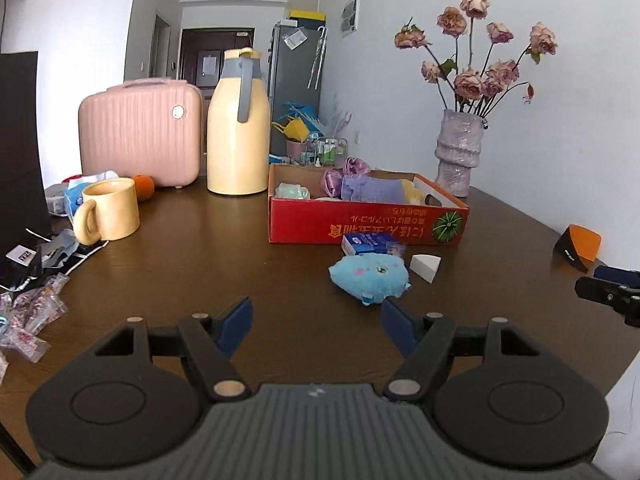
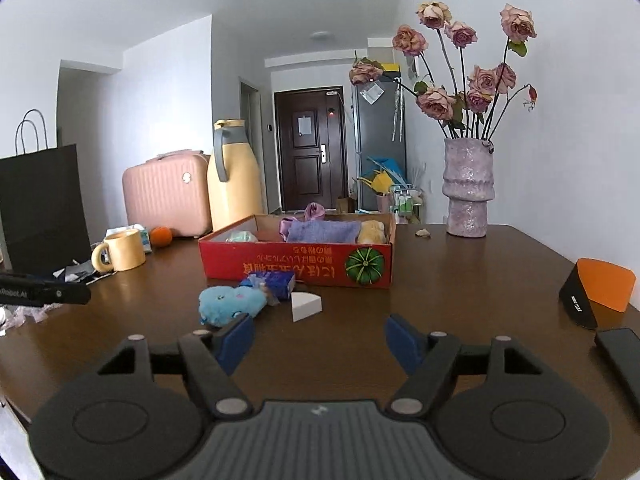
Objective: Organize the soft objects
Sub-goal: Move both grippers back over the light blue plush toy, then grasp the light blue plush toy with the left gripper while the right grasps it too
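Where grippers gape: one plush (image 1: 370, 276), one sponge (image 1: 426, 266)

Pink suitcase (image 1: 140, 136), yellow jug (image 1: 237, 128), mug (image 1: 110, 210), vase (image 1: 459, 152)

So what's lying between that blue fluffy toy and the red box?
A blue tissue pack lies between the blue plush toy and red box; both views show it.

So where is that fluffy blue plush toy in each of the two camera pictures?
Left wrist view: the fluffy blue plush toy lies right of centre on the brown table, just beyond the right blue fingertip.
Right wrist view: the toy lies left of centre, just beyond the left blue fingertip.
Shared landmark: the red cardboard box stands behind it in both.
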`<state>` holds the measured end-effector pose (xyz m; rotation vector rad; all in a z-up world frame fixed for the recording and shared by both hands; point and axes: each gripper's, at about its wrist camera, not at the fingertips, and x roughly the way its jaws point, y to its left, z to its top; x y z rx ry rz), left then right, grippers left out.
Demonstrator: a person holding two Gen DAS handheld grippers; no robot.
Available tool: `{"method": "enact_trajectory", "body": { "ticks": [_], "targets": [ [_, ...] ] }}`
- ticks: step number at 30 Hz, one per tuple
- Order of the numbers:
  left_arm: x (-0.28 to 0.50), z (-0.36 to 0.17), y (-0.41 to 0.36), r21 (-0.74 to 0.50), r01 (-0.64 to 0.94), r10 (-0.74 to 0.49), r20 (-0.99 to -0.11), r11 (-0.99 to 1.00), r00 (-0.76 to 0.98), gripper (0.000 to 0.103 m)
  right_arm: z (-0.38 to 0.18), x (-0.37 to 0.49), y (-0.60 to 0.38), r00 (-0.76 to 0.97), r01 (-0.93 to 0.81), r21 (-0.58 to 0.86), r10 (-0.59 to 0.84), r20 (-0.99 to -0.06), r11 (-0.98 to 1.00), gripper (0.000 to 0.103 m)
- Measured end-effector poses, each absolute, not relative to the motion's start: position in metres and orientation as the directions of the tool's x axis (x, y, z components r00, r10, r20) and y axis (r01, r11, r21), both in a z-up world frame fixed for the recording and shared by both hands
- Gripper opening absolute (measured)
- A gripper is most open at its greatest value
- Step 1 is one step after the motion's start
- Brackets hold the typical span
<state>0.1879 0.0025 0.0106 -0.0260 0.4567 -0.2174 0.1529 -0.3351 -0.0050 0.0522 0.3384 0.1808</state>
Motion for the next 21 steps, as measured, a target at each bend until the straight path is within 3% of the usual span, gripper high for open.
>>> {"method": "enact_trajectory", "body": {
  "ticks": [8,16,21],
  "targets": [
    [0.242,-0.006,-0.011,-0.135,0.227,-0.264,-0.49,0.964,0.831,0.071,-0.016,0.21,-0.326,0.87,-0.235,0.192,0.294,-0.396,0.953,0.068],
    [0.344,-0.025,-0.034,-0.197,0.278,-0.341,-0.52,0.94,0.783,0.059,-0.04,0.316,-0.297,0.784,-0.255,0.4,0.43,-0.448,0.88,0.06],
    [0.392,-0.045,-0.024,-0.357,0.277,-0.444,-0.58,0.892,0.683,0.054,-0.062,0.35,-0.276,0.746,-0.238,0.461,0.465,-0.476,0.855,0.058]
  ]
}}
